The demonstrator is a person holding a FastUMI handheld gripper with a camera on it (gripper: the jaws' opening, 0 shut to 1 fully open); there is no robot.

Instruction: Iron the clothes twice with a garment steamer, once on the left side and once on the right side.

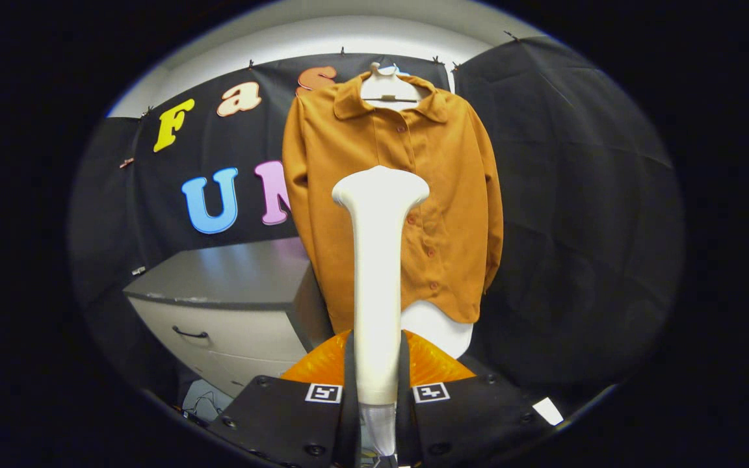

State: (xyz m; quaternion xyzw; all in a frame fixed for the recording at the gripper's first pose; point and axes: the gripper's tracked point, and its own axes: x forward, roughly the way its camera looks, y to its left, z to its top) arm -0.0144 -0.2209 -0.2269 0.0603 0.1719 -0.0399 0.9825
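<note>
Gripper (pixel 376 383): clenched on the steamer, both fingers pressing its handle from either side.
Steamer (pixel 378 260): white, upright between the fingers, its wide head at the top, in front of the shirt's lower front.
Shirt (pixel 348 195): orange-brown, buttoned, on a hanger (pixel 387 88) against the booth wall, beyond the fingers.
Orange ribbed part (pixel 433 364): just behind the fingers at the steamer's base.
Cabinet (pixel 218 305): grey, with a drawer, left of the shirt.
</note>
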